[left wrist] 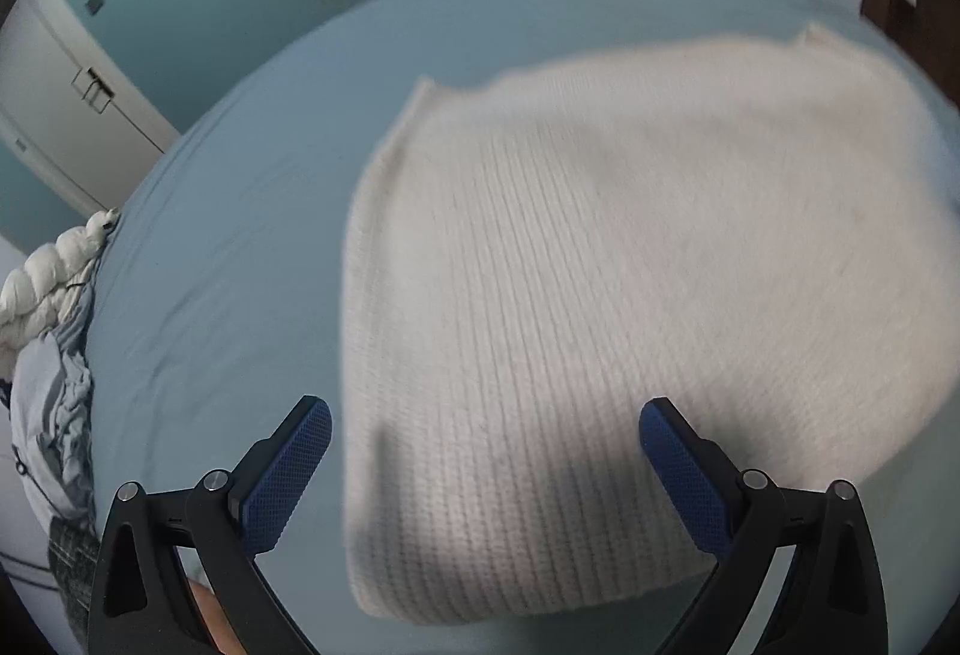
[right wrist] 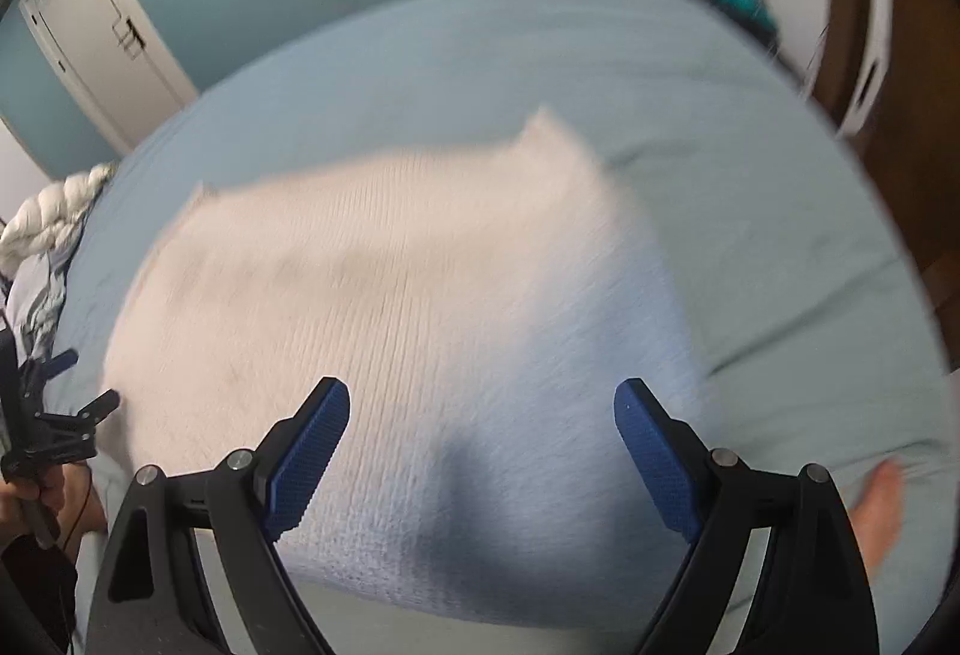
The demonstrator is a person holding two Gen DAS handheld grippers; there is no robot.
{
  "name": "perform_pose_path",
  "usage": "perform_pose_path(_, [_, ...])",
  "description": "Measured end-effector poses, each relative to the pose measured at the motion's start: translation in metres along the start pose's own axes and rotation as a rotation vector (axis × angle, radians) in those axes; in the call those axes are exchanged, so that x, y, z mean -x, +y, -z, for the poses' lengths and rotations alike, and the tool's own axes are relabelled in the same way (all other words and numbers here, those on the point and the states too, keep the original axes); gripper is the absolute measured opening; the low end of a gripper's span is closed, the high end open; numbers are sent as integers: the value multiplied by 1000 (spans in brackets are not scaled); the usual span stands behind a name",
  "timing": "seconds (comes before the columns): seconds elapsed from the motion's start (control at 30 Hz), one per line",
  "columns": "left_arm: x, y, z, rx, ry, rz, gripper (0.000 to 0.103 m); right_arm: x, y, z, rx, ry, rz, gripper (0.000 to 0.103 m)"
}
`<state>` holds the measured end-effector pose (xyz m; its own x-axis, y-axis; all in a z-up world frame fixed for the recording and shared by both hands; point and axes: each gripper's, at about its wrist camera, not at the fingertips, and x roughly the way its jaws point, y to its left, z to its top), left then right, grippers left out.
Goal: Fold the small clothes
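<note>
Lying flat on the bed (left wrist: 240,211), the knit garment (left wrist: 600,265) sits under both splayed, empty grippers (left (left wrist: 486,454) over its left edge, right (right wrist: 483,439) over its middle).

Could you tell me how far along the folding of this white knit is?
Done: the white knit garment lies folded into a compact rectangle on the blue bedsheet. In hand: nothing; the left gripper and right gripper are both open above it, gripping nothing. Left: possibly the crumpled clothes at the bed's edge.
</note>
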<state>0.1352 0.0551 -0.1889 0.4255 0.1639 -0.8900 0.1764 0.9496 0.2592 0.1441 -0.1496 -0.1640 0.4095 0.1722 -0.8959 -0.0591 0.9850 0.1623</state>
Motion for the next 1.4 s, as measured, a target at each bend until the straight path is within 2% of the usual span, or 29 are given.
perform_pose_path(0.03, [-14,-2,2,-12,42,-1,103,-17,-1,7,6,50,14,88])
perform_pose_path(0.1, [-24,10,9,74,43,80,103,-53,-7,24,56,170,51,89])
perform_pose_path(0.17, [-33,23,10,155,84,151,103,-46,-6,33,161,86,25,90])
perform_pose_path(0.23, [-35,31,8,187,109,186,103,-36,-7,26,189,112,-6,90])
perform_pose_path(0.27, [-33,34,7,188,109,187,103,-29,-11,19,169,112,-26,90])
perform_pose_path(0.37, [-23,39,7,184,78,169,103,8,-42,-10,20,-34,-95,90])
perform_pose_path(0.4, [-20,40,8,182,70,156,103,12,-52,-21,-12,-52,-93,90])
perform_pose_path(0.47, [-13,43,10,185,56,131,103,5,-67,-48,-38,-5,-55,90])
perform_pose_path(0.53, [-11,47,11,194,47,124,103,-17,-80,-78,-48,98,-24,90])
perform_pose_path(0.6, [-5,52,15,203,32,108,103,-43,-82,-104,-102,177,-33,90])
perform_pose_path(0.7, [-4,59,15,209,10,83,103,-73,-86,-140,-145,190,-38,90])
perform_pose_path(0.77, [-7,65,14,228,8,86,103,-88,-86,-148,-167,190,-19,90])
perform_pose_path(0.8, [-6,66,9,236,9,90,103,-97,-89,-151,-197,189,-12,86])
perform_pose_path(0.87, [-11,71,7,254,6,97,103,-107,-86,-151,-216,183,-41,34])
perform_pose_path(0.9, [-16,73,5,256,5,94,103,-109,-83,-152,-198,176,-35,17])
perform_pose_path(0.93, [-20,75,4,257,6,87,103,-106,-81,-151,-190,141,-12,14])
perform_pose_path(1.0, [-26,75,5,254,18,73,103,-72,-65,-150,-125,-78,43,10])
perform_pose_path(1.07, [-38,75,7,256,53,48,103,-56,-60,-147,-88,-217,71,10])
perform_pose_path(1.13, [-36,75,11,267,57,54,103,-69,-62,-148,-123,-193,131,9])
perform_pose_path(1.23, [-39,76,9,275,46,56,103,-90,-71,-150,-186,-154,179,9])
perform_pose_path(1.3, [-37,73,9,260,37,42,103,-109,-80,-151,-213,-98,200,10])
perform_pose_path(1.37, [-35,70,10,238,24,27,103,-117,-88,-153,-224,-52,206,14])
perform_pose_path(1.4, [-32,68,11,234,22,23,103,-117,-87,-157,-219,-35,222,19])
